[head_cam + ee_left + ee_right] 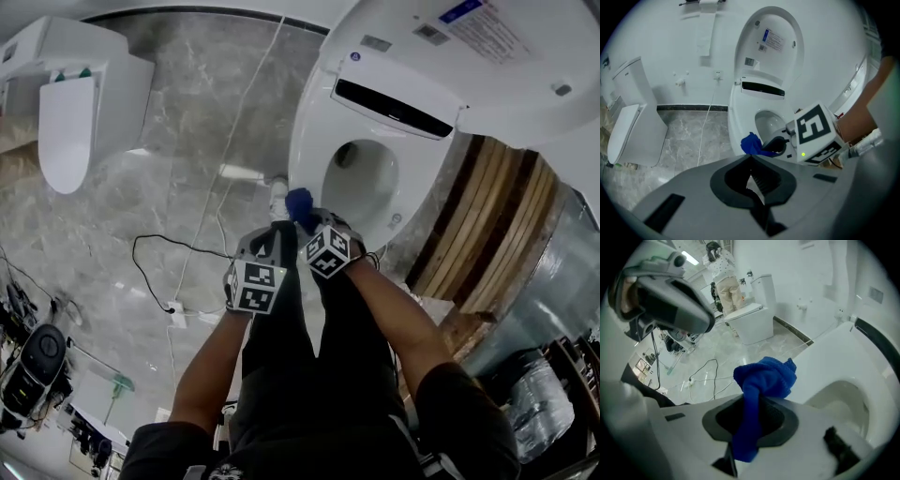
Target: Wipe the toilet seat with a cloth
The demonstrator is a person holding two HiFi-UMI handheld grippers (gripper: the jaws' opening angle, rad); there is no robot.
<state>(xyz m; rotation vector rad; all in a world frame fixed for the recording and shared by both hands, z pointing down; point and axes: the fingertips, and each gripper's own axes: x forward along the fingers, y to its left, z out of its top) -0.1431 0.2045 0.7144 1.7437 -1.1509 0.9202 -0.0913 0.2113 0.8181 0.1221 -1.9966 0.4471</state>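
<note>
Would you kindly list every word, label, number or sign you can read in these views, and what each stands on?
No text is legible.
Blue-headed sticker on the raised toilet lid: print too small to read.
Grey stickers beside it: too small.
Marker cubes: black-and-white patterns only, no letters.

Bright overhead light is glaring off the marble floor; both gripper views are bending and darkening toward their rounded edges.
</note>
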